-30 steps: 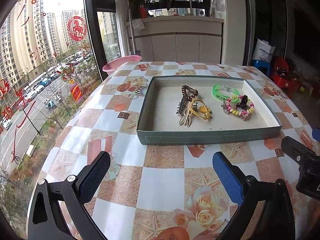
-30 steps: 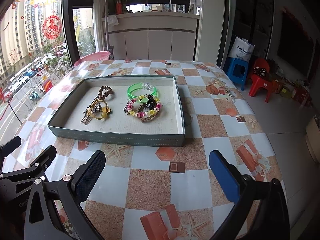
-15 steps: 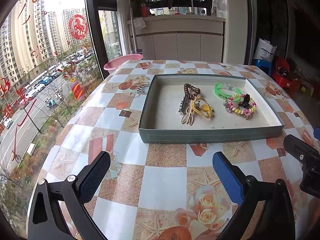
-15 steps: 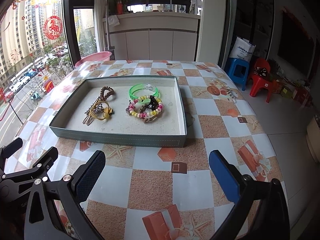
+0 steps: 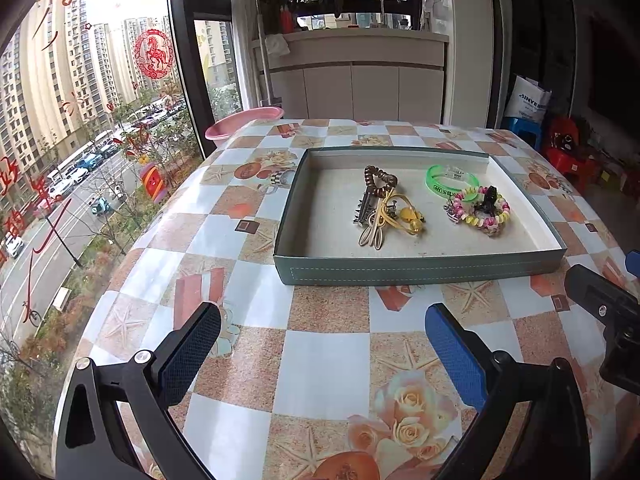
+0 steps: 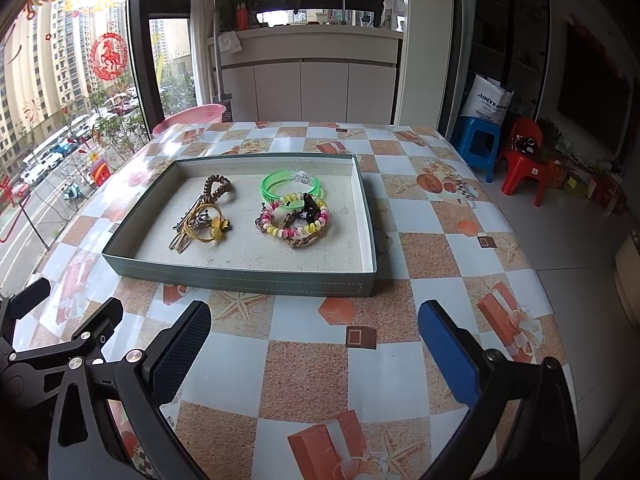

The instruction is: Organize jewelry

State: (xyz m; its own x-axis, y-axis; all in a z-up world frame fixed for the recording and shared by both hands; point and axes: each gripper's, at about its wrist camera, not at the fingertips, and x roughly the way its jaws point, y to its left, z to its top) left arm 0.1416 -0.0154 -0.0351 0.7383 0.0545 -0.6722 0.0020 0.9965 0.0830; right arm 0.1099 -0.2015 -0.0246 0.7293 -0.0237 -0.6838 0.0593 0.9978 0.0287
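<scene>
A shallow grey-green tray (image 5: 420, 270) (image 6: 240, 276) sits mid-table. In it lie a brown coil hair tie (image 5: 378, 180) (image 6: 216, 187), metal clips with a yellow hair tie (image 5: 388, 216) (image 6: 200, 226), a green bangle (image 5: 450, 184) (image 6: 290, 186) and a multicoloured bead bracelet with a black clip (image 5: 482, 212) (image 6: 298, 220). My left gripper (image 5: 320, 348) is open and empty, in front of the tray's near left. My right gripper (image 6: 314, 348) is open and empty, in front of the tray's near right. Each gripper shows at the other view's edge.
The table carries a checked patterned cloth (image 5: 320, 360). A pink basin (image 5: 244, 120) stands beyond the far left edge by the window. Blue (image 6: 478, 142) and red (image 6: 528, 160) stools stand on the floor at right.
Both grippers have drawn back a little from the tray; it looks slightly farther and more centred. Both stay open. The jewelry has not moved.
</scene>
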